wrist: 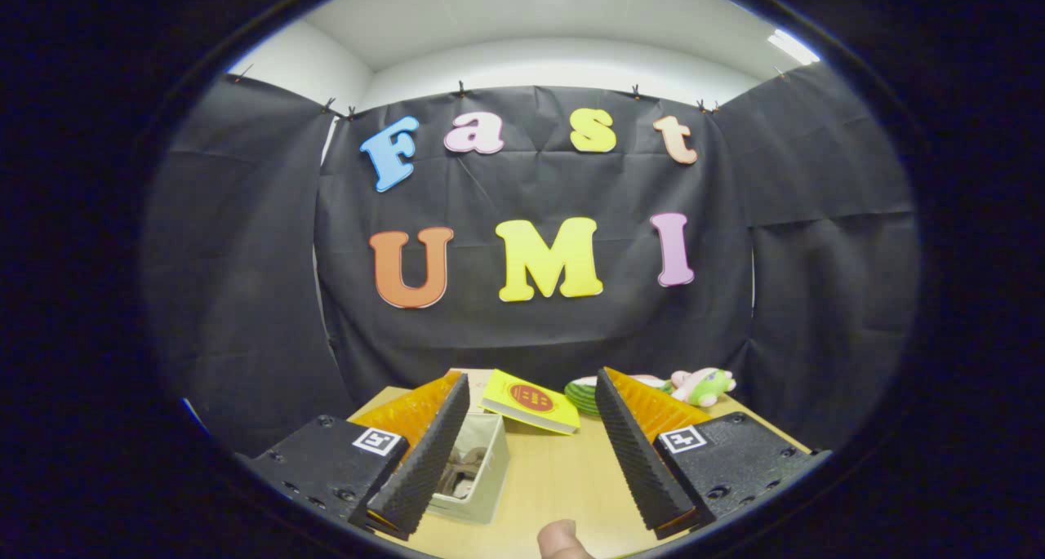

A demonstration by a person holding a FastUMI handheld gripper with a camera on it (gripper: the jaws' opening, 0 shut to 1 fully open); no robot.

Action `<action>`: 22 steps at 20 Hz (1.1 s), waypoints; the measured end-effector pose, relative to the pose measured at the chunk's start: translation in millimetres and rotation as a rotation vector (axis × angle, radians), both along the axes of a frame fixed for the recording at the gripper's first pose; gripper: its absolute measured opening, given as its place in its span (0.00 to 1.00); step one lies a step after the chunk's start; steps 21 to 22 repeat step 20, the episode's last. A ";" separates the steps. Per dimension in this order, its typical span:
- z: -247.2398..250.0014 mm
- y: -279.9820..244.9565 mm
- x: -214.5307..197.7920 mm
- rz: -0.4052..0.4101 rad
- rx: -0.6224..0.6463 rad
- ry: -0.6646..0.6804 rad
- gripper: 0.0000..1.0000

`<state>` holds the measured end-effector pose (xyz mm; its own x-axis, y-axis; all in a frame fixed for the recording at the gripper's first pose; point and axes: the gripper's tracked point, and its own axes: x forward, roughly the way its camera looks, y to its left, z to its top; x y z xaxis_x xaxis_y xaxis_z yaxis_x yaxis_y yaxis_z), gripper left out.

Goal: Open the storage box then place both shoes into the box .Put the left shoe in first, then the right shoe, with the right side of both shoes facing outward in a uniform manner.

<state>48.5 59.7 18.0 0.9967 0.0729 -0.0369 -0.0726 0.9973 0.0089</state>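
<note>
Tongs (535,453) spread wide over the table (555,477), gripping nothing.
The open box (476,469) sits by the left finger, half hidden behind it; brown shoes (461,471) inside are hard to make out. Beyond: lid (531,401), green plush toy (702,385). A fingertip (562,540) pokes in below.

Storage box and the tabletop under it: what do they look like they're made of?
The storage box looks like matte cream cardboard: thin, straight walls with sharp folded corners, though coated board or plastic can't be ruled out. Its yellow lid looks smooth, lightly glossy. The table seems pale wood-look laminate, even-toned with a soft sheen. The tool is open, with the box beside its left finger.
</note>
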 end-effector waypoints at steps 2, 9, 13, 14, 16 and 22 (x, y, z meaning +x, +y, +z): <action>3.5 -0.2 -10.4 0.012 -0.019 -0.030 0.99; -4.4 -15.1 -39.4 -0.009 -0.067 -0.053 0.99; -18.1 -21.4 -49.1 0.008 -0.084 -0.014 0.99; -19.8 -22.3 -51.0 0.018 -0.079 -0.004 0.99; -18.2 -31.6 -54.5 0.010 -0.073 -0.012 1.00; -19.9 -40.3 -57.9 -0.033 -0.122 -0.040 1.00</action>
